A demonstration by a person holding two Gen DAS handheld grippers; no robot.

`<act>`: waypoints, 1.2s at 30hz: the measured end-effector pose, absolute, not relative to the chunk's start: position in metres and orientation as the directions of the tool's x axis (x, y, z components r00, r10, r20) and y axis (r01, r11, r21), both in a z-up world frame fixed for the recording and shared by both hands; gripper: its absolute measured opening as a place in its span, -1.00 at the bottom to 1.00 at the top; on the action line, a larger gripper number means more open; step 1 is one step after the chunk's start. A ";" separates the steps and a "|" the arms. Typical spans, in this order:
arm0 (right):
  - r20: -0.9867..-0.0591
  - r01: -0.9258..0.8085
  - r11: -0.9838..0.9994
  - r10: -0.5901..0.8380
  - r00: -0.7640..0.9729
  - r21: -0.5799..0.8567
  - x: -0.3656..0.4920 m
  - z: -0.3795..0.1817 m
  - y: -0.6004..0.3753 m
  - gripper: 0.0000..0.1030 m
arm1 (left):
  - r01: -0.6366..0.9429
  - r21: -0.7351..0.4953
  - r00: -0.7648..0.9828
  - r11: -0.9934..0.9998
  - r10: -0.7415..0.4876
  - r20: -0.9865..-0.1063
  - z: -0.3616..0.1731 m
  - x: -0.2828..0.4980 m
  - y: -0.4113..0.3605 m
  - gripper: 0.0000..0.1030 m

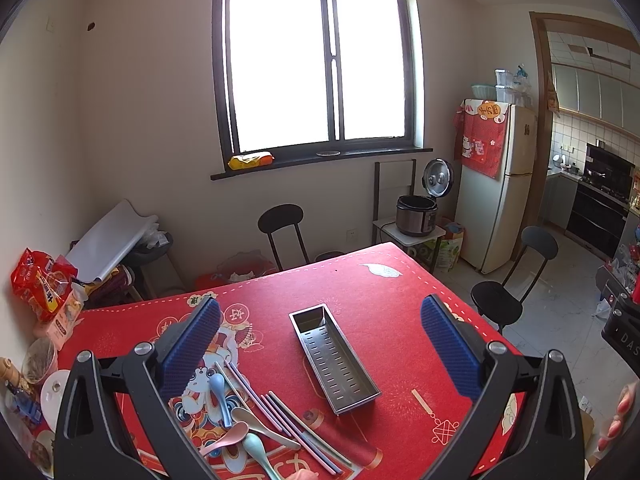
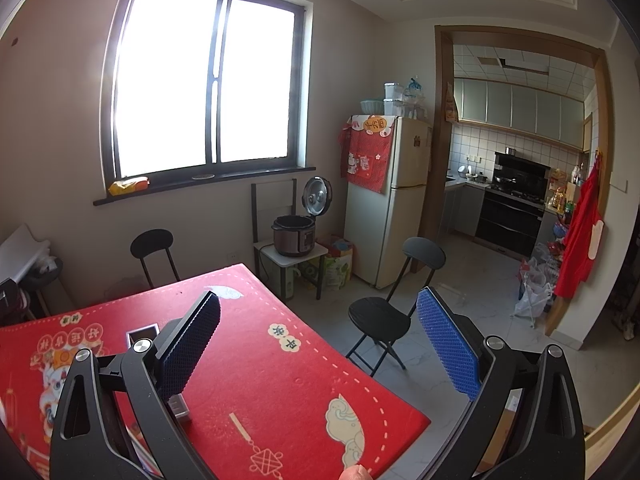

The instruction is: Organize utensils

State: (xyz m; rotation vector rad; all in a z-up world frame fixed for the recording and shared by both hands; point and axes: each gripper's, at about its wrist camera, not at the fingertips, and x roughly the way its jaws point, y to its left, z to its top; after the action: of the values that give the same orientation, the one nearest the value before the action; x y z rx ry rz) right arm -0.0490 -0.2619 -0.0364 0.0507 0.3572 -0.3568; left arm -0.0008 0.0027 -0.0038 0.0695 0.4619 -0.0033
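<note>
A perforated steel utensil tray (image 1: 334, 360) lies empty on the red tablecloth (image 1: 400, 320), its long side running away from me. Left of it lies a loose heap of pastel spoons (image 1: 240, 428) and several chopsticks (image 1: 288, 424), in blue, pink, beige and lilac. My left gripper (image 1: 320, 320) hovers above them, open, with nothing between its blue pads. My right gripper (image 2: 318, 320) is open too, over the table's right part. In the right wrist view its left finger hides most of the tray (image 2: 140, 334).
Snack bags (image 1: 40, 284), a glass jar (image 1: 38, 360) and a white lid (image 1: 54, 392) crowd the table's left edge. Black chairs (image 1: 516, 276) stand behind and right of the table. A rice cooker (image 1: 418, 216) and a fridge (image 1: 496, 184) stand beyond. A hand (image 1: 618, 416) shows at the right.
</note>
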 end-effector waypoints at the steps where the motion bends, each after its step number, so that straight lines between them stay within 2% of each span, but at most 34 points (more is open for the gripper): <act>1: -0.351 0.350 0.937 -0.333 0.876 -0.013 -0.049 -0.037 -0.262 0.85 | 0.019 0.067 0.896 0.998 0.013 -0.444 -0.003 -0.002 0.003 0.91; 19: -0.347 0.352 0.936 -0.336 0.876 -0.018 -0.051 -0.034 -0.261 0.85 | 0.010 0.063 0.896 0.998 0.019 -0.444 0.000 -0.004 0.003 0.91; 26: -0.356 0.316 0.949 -0.299 0.885 -0.010 -0.046 -0.036 -0.254 0.85 | 0.015 -0.019 0.897 1.000 -0.022 -0.442 0.003 -0.008 0.023 0.91; 32: -0.397 0.168 0.985 -0.143 0.906 0.028 -0.029 -0.049 -0.235 0.85 | -0.116 -0.028 0.892 0.993 0.092 -0.443 0.000 -0.014 0.066 0.91; 36: -0.411 0.065 0.997 -0.040 0.911 0.046 -0.015 -0.065 -0.211 0.85 | -0.152 -0.106 0.882 0.983 0.087 -0.464 -0.019 -0.020 0.115 0.91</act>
State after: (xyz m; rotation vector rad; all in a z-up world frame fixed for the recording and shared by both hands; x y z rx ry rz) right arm -0.0153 -0.2105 -0.0651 0.0594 0.4227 -0.0542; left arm -0.0201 0.1146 -0.0195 -0.1408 0.4759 0.1247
